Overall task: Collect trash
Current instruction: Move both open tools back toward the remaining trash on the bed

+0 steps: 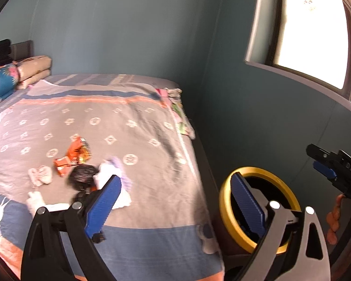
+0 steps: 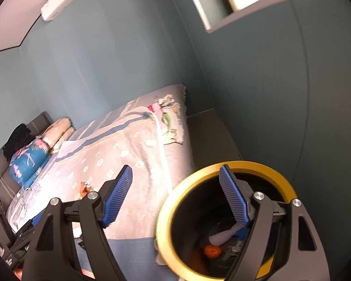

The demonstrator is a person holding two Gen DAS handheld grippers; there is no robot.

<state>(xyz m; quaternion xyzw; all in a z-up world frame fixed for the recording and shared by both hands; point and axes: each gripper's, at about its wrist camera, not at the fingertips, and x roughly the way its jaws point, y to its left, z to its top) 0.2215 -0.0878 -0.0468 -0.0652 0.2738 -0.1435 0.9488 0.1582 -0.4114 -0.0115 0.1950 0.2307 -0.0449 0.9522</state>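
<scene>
Hanging over the near edge of the bed, the left gripper (image 1: 175,201) has its blue ribbed fingers (image 1: 103,203) spread wide with nothing between them. The right gripper (image 2: 175,192) is likewise released and empty, poised above the round black bin with the yellow rim (image 2: 224,217), which stands on the floor just beside the bed's corner. Inside the bin lie a pale lilac scrap (image 2: 222,235) and a small orange item (image 2: 212,251), so some trash appears to be collected already.

Just beyond the left fingers, on the grey patterned bedspread (image 1: 140,135), the remaining litter is bunched together: a crumpled white and lilac piece of tissue or soft plastic (image 1: 115,175), touching a crumpled black glossy bag (image 1: 83,175). Beside them sit two pale balled-up wads (image 1: 40,175), and a little farther in, the orange snack wrappers (image 1: 72,154). The view is blurred, so finer detail cannot be told.

All of this looks feather-light and limp. The wrappers are probably slick foil that could slide from a shallow pinch, so biting across a crumpled fold or sealed edge seems safer than a flat face. The black bag and white piece should compress; closing deep on the bulk of the bunch would likely hold. Pressing too low risks catching the bedspread as well.

Farther off lie folded cloth (image 1: 175,103) at the far bed edge, pillows (image 1: 32,70) at the headboard, the teal wall and a bright window (image 1: 311,35).
</scene>
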